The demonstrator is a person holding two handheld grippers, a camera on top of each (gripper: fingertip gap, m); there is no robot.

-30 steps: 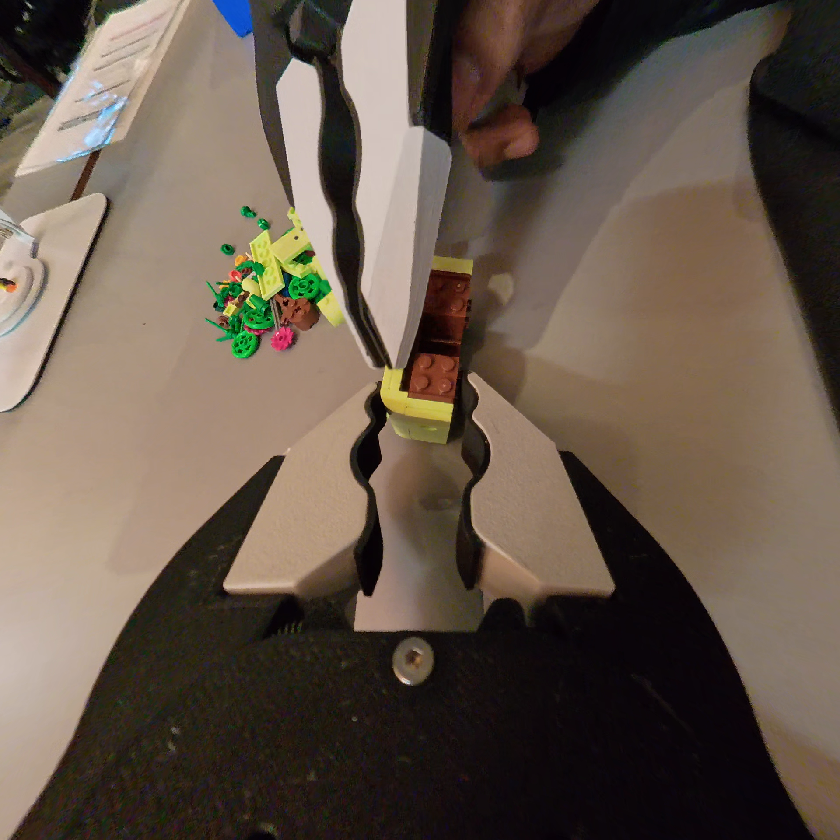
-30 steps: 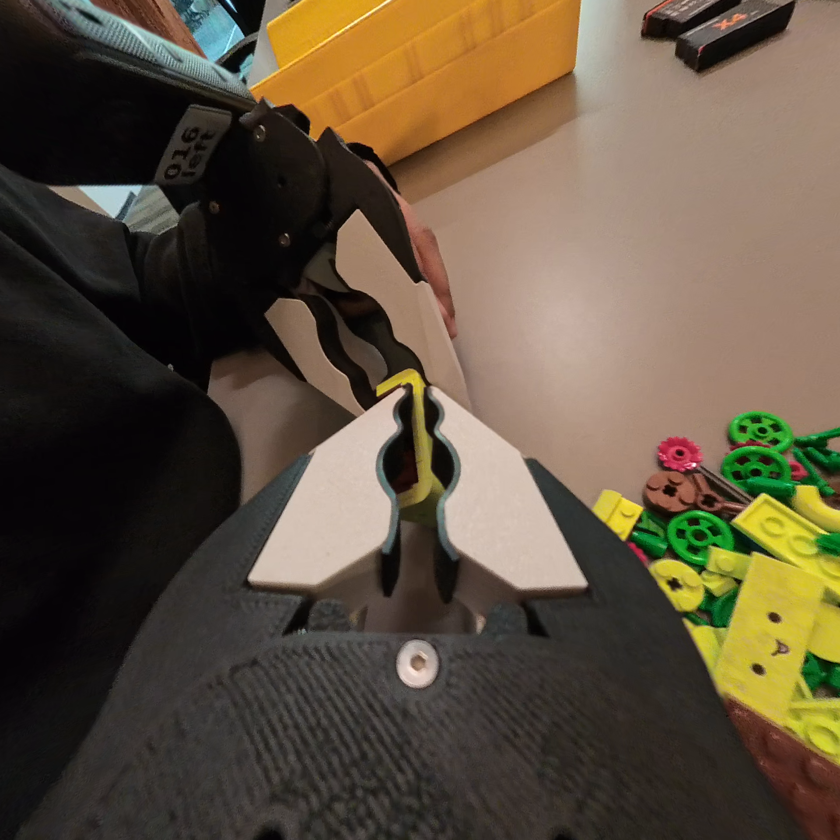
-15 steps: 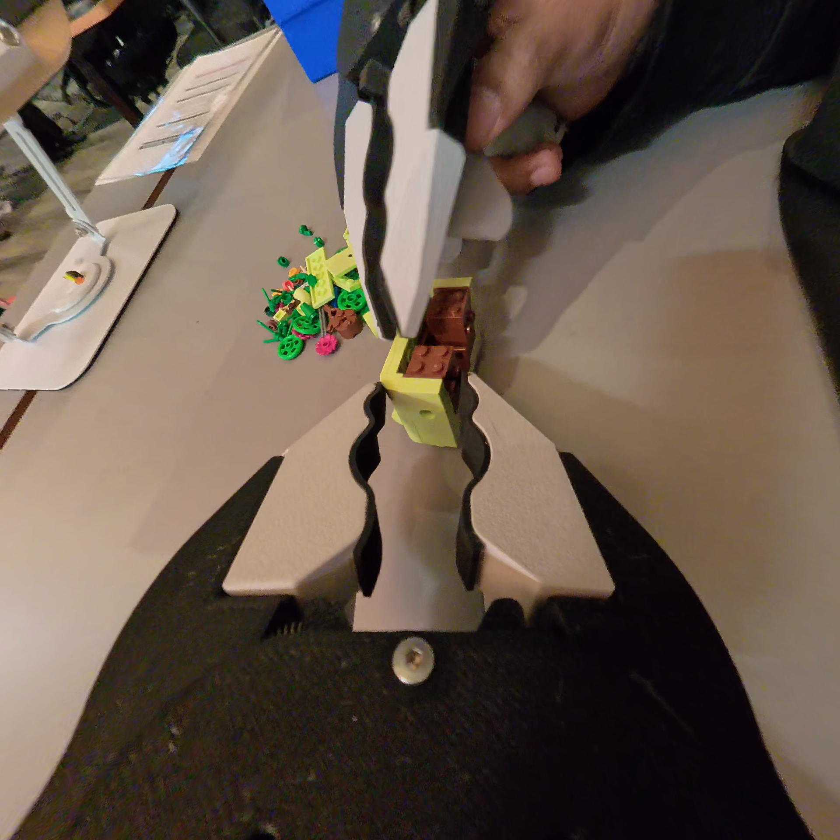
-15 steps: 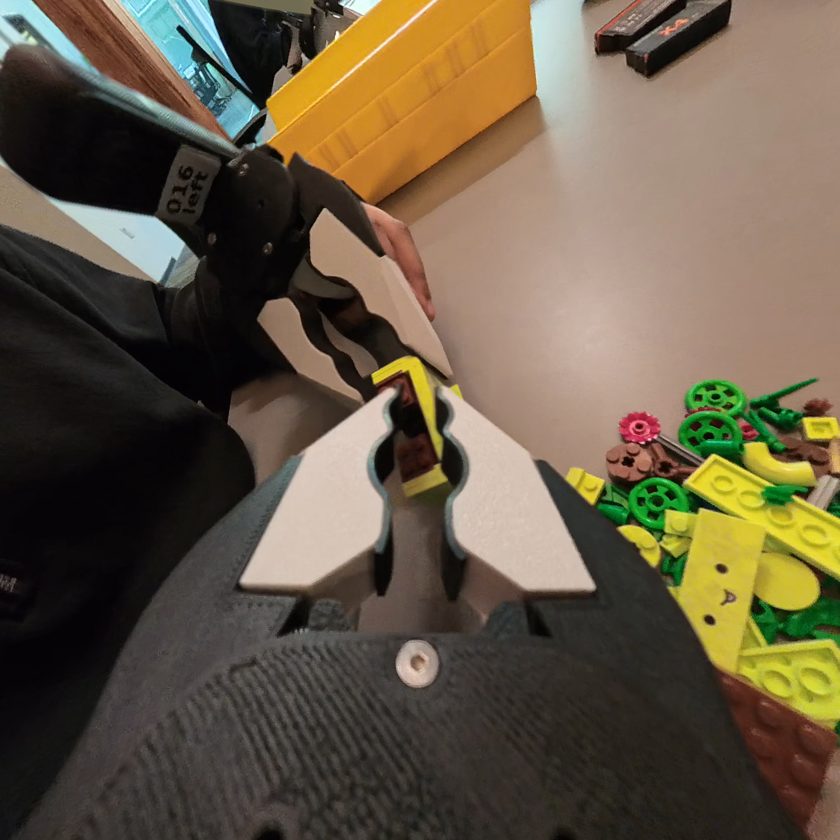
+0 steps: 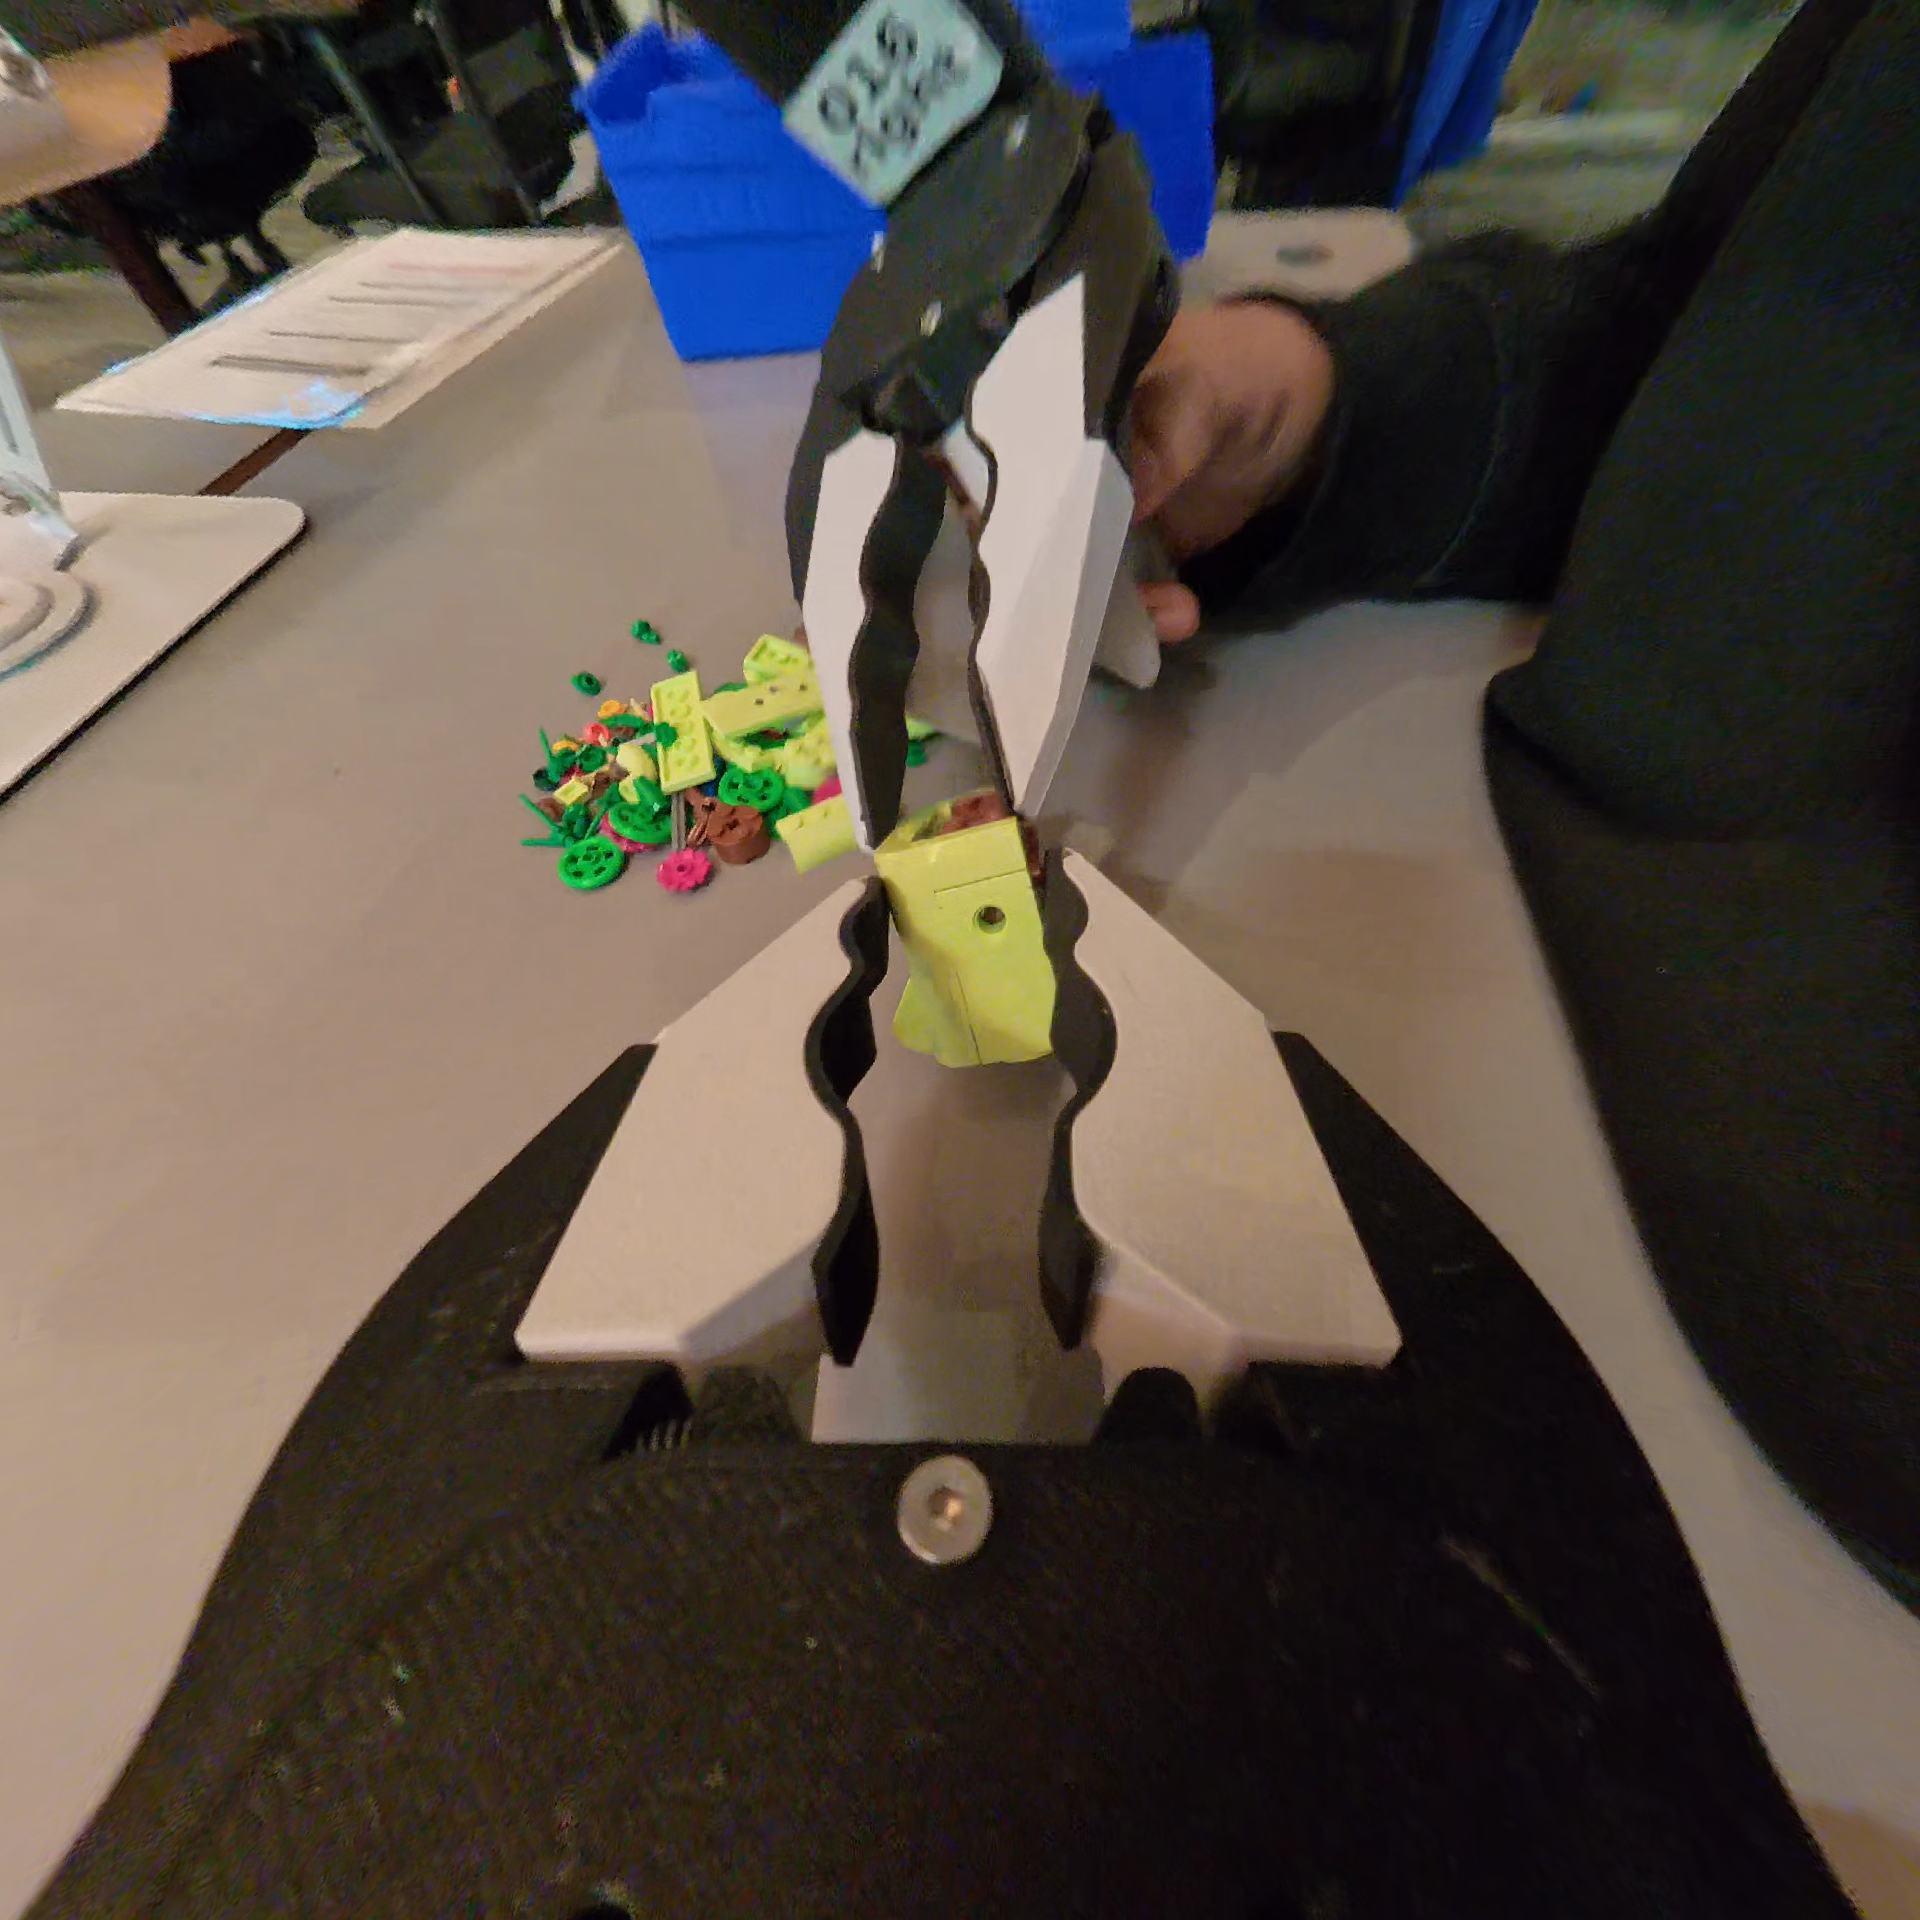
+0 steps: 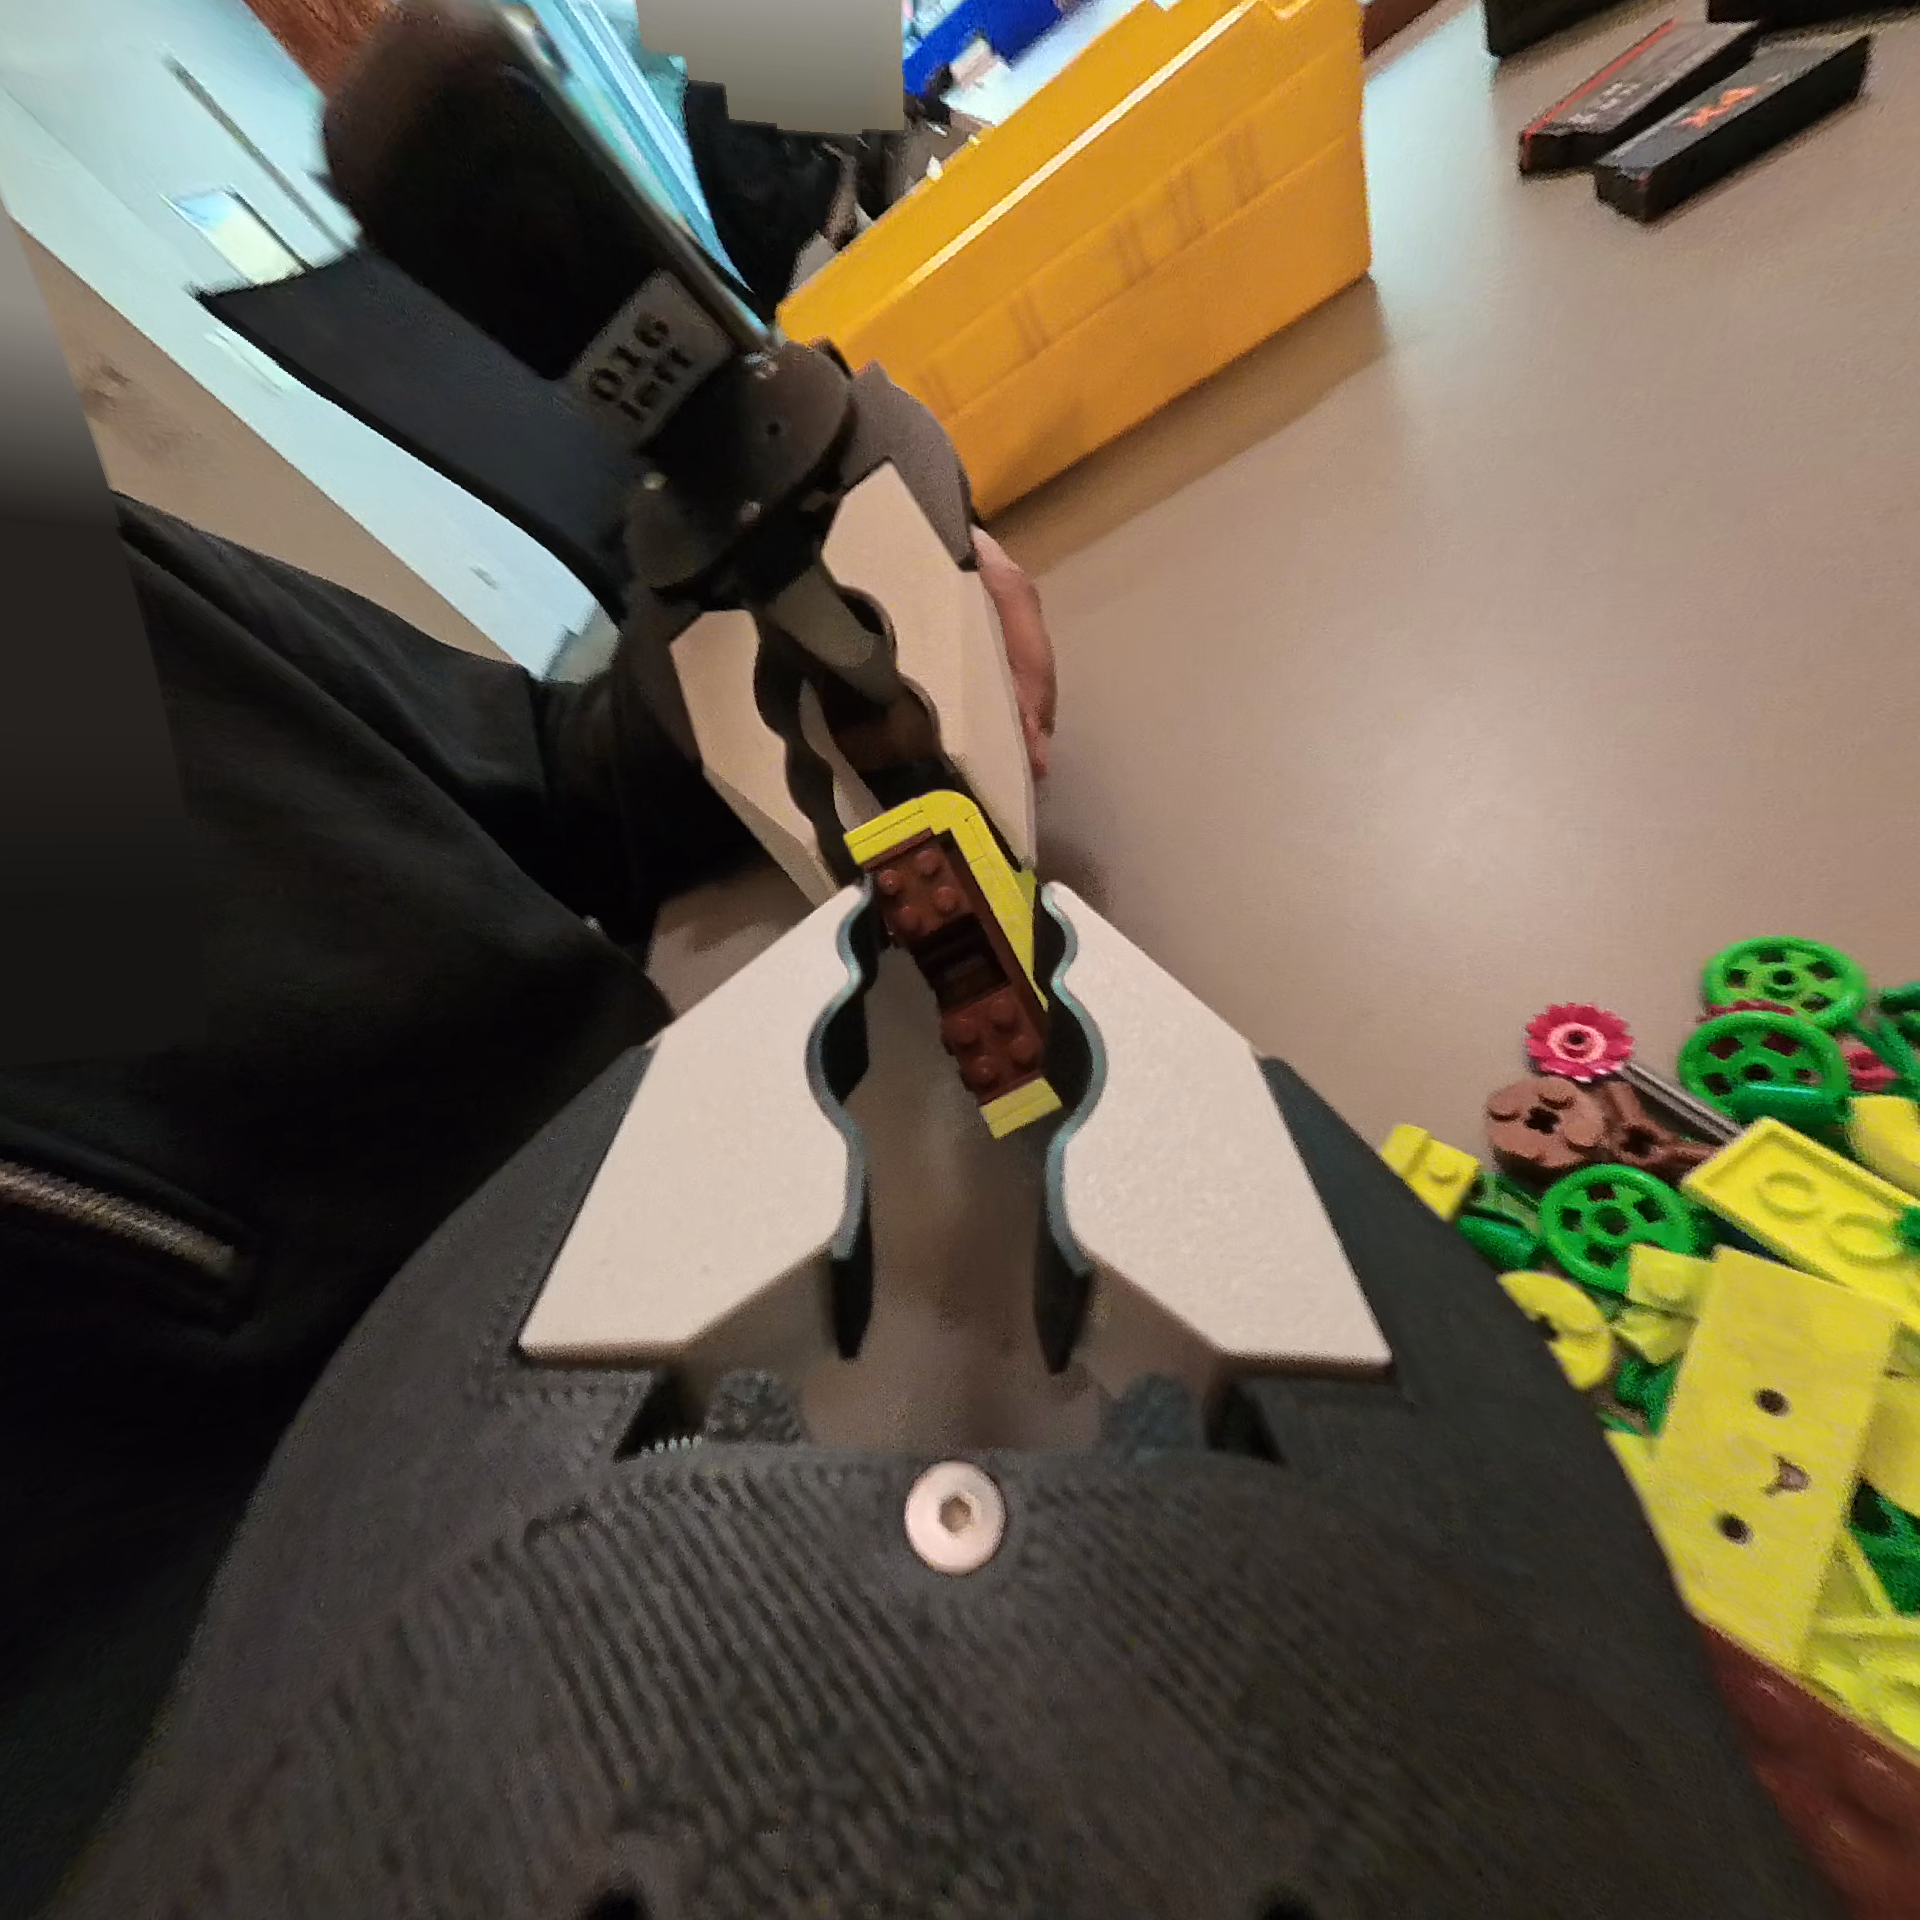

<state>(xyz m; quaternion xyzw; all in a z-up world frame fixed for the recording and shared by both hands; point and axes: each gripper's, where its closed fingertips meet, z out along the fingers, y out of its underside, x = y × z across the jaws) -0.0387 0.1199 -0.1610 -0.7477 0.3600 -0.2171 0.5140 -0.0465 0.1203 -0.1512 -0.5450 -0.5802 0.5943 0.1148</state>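
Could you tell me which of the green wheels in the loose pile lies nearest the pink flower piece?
In the left wrist view, the wheel at the pile's near-left edge, just left of the flower; the other wheels sit farther back among the lime plates.

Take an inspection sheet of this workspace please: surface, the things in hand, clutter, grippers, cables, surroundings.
Surface: smooth grey table, no spills seen.
Things in hand: lime-green and brown toy-brick block, lifted off the table, tilted, brown studs facing the right wrist view.
Clutter: pile of loose green, lime, brown and pink toy pieces on the table beyond the grippers.
Grippers: left gripper and right gripper meet tip to tip, the jaws of both closed on the block.
Cables: nothing seen.
Surroundings: blue plastic bin, yellow plastic bin, two black boxes, printed paper sheet, white flat stand base.
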